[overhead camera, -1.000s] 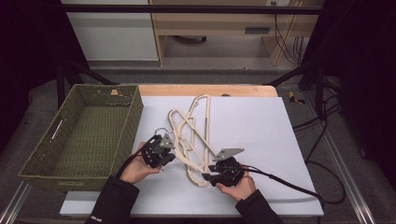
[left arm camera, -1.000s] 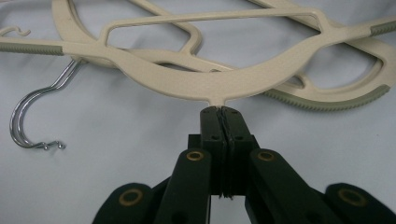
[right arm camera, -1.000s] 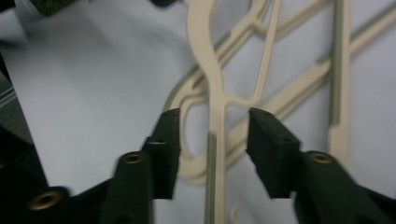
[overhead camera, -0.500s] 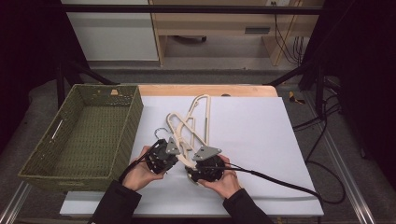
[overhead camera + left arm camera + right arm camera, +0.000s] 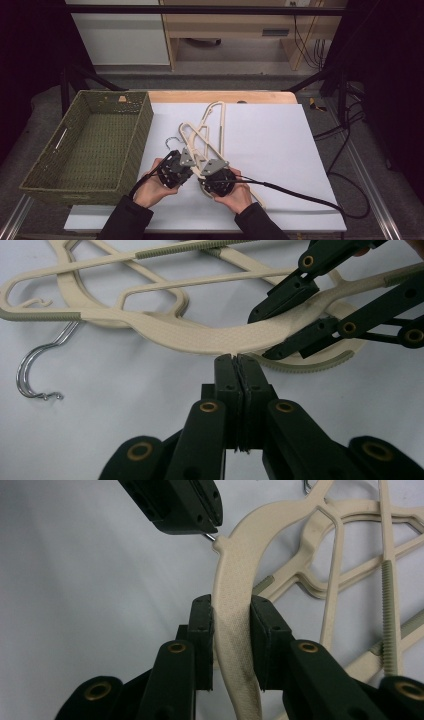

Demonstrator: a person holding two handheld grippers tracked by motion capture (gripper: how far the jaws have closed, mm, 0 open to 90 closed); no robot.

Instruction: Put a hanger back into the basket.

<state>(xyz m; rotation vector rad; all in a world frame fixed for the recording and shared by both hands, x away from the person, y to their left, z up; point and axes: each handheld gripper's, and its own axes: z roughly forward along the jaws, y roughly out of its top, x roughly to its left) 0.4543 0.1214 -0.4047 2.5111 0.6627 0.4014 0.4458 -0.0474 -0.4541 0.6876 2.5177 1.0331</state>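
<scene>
Left claw (image 5: 235, 360) pinched fully together, jaws touching. Right claw (image 5: 231, 611) clamped on a beige bar. Both hands low, side by side.

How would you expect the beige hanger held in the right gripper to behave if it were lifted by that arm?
The beige hanger looks like thin moulded plastic, so probably stiff and light. Clamped by the right gripper on one arm, it may swing. Its textured surface should resist slipping, but it could snag the hangers beneath.

A white-topped table (image 5: 280, 150) carries a green woven basket (image 5: 90, 145) well to the left of the left gripper (image 5: 186, 161), and beige hangers (image 5: 210, 130) lying just beyond and under both grippers, their metal hook (image 5: 35, 370) left of that gripper.
</scene>
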